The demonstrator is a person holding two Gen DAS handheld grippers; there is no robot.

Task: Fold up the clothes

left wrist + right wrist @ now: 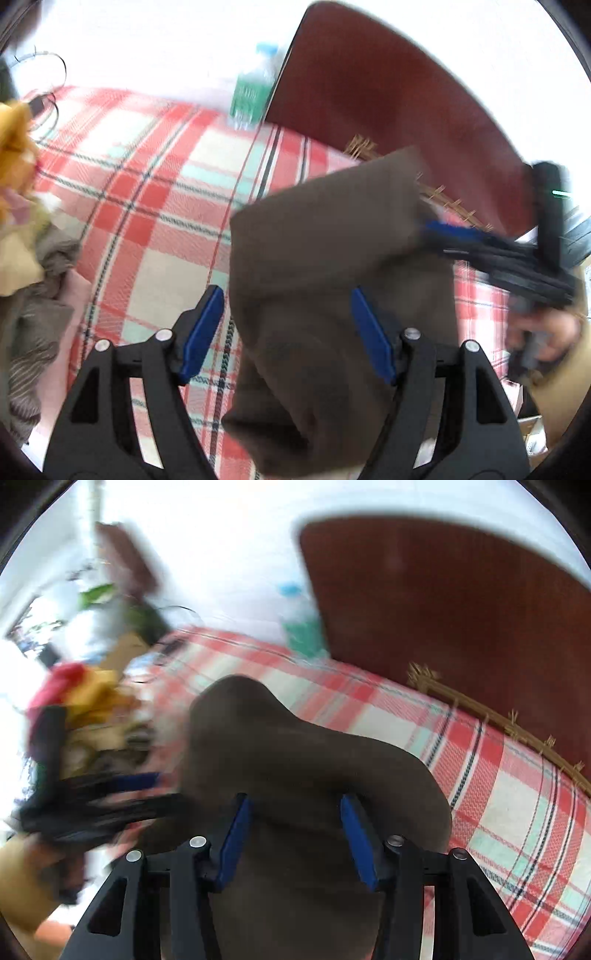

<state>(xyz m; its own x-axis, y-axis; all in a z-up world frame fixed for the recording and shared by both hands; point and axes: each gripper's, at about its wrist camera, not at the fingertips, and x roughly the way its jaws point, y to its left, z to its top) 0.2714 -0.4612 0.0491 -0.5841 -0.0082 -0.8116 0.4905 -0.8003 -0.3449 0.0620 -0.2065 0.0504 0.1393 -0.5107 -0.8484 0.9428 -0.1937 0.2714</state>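
Observation:
A brown garment (325,266) hangs in the air above a red plaid bedspread (147,177). In the left wrist view my left gripper (288,321) has its blue pads wide apart, with the cloth draped between them. My right gripper (436,229) reaches in from the right and touches the garment's upper right corner; blur hides its jaws there. In the right wrist view the right gripper (295,812) has its pads apart with the brown garment (295,757) bulging between and over them. The left gripper (147,779) shows blurred at the left.
A pile of other clothes (26,221), yellow and brown, lies at the bed's left. A green-labelled water bottle (255,88) stands at the far edge beside a dark red headboard (388,92). A cable (48,74) lies at the far left.

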